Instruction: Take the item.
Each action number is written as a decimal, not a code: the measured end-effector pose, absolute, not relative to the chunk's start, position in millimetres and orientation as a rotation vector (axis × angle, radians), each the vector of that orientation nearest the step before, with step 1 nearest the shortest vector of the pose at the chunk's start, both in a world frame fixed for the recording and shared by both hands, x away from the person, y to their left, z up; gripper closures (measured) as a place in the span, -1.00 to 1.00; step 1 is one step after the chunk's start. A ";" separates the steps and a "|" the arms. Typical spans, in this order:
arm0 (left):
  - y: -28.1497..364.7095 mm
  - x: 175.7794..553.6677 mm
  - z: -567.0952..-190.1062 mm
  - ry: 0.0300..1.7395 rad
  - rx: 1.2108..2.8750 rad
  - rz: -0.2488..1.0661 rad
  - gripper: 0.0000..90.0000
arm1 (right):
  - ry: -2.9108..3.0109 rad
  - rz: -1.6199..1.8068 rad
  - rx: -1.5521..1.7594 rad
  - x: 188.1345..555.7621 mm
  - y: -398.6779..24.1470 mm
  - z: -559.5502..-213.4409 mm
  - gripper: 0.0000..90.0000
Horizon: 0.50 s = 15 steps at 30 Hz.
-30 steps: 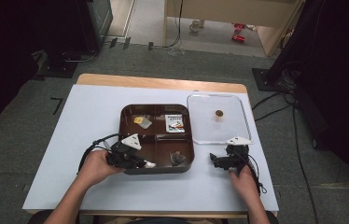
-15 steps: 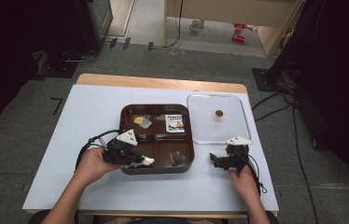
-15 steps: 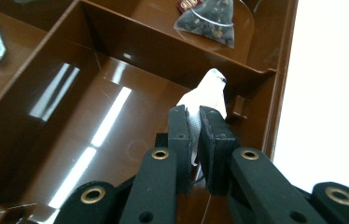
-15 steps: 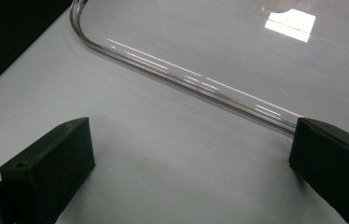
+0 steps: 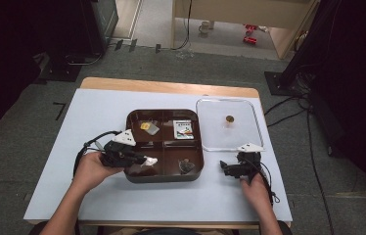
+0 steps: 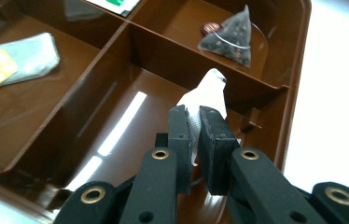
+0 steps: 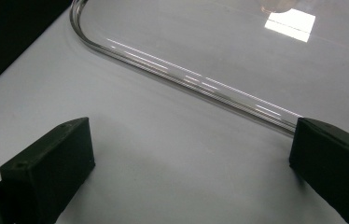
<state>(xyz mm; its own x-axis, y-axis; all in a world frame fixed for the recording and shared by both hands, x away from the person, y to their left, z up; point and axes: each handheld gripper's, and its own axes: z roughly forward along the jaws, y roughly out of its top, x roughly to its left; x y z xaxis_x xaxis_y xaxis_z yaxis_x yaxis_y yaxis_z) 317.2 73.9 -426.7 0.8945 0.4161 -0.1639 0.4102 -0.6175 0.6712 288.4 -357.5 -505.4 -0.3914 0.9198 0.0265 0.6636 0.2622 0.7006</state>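
Lifted slightly leftward, left gripper [image 6: 195, 122] pinches the white tea bag [image 6: 206, 97] over the tray [image 6: 298, 70].

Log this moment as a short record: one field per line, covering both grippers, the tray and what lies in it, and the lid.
left gripper: jaws shut on a white tea bag, held above the near-left compartment
right gripper: jaws open, nothing between them, resting on the table beside the clear lid
brown tray: four compartments
far-left compartment: tea bag with yellow tag
far-right compartment: printed packet
near-right compartment: dark pyramid tea bag
clear lid: flat on the table, right of the tray
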 end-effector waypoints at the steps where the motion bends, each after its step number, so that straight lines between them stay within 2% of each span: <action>1: 75.2 317.6 -426.3 0.593 2.300 0.014 0.88 | 2.152 0.902 1.439 288.5 -357.5 -505.4 -1.00; 15: 94.6 316.9 -418.2 0.652 2.237 0.064 0.88 | 2.152 0.902 1.439 288.4 -357.5 -505.4 -1.00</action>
<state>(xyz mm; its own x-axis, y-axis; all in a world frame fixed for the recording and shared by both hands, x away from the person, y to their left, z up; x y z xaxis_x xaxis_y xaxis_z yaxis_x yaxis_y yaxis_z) 316.9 94.6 -418.2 0.8666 0.4734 -0.1579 0.4335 -0.5571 0.7083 288.4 -357.5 -505.4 -0.3914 0.9199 0.0260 0.6633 0.2624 0.7008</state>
